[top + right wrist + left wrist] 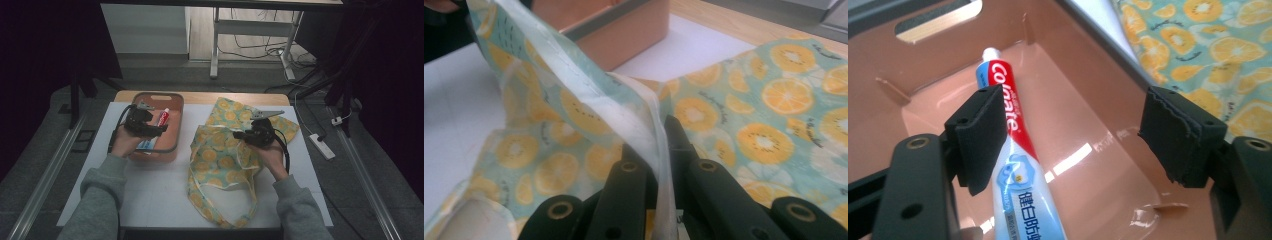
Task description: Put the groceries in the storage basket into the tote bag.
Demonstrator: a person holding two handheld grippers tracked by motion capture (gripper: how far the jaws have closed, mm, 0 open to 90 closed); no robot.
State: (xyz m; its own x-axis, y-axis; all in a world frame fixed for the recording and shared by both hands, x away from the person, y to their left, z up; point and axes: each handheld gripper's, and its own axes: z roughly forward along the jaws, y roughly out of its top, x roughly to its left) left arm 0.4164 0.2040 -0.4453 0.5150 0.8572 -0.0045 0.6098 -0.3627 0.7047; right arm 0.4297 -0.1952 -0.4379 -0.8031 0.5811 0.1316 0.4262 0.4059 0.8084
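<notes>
Desk: a white-topped desk [150, 190] with a wooden strip along its far edge filled the middle of the high view, dark floor around it.
Left forearm: a grey sleeve rose from the lower left of the high view to the hand at the basin's near-left corner.
Left gripper: the left gripper [161, 130] hung over the basin, left of centre in the high view. In the left gripper view [1073, 135] its fingers stood wide apart and released, nothing between them. The left finger [977, 137] lay in front of the tube's left edge; whether it touched the tube cannot be told. The right finger [1178, 135] stood near the basin's right wall.
Basin: a salmon-pink plastic basin [176, 102] with a grey rim and a slot handle at its far end sat on the desk's upper left. Its inside [1088, 115] was bare and glossy apart from the tube.
Toothpaste: a Colgate toothpaste tube [163, 118] lay on the basin floor, white cap toward the far end. In the left gripper view [1015, 145] it ran from upper left to bottom centre, red at the top, pale blue below.
Bag: a teal cloth tote bag [220, 155] printed with orange slices lay right of the basin, its strap looping toward the desk's near edge.
Right gripper: the right gripper [239, 135] was over the bag, right of centre. In the right gripper view [663, 150] its fingers were clenched on a pale hemmed edge of the bag [589, 95], lifted up to the upper left.
Floor right: a white power strip [322, 146] and cables lay beside the desk.
</notes>
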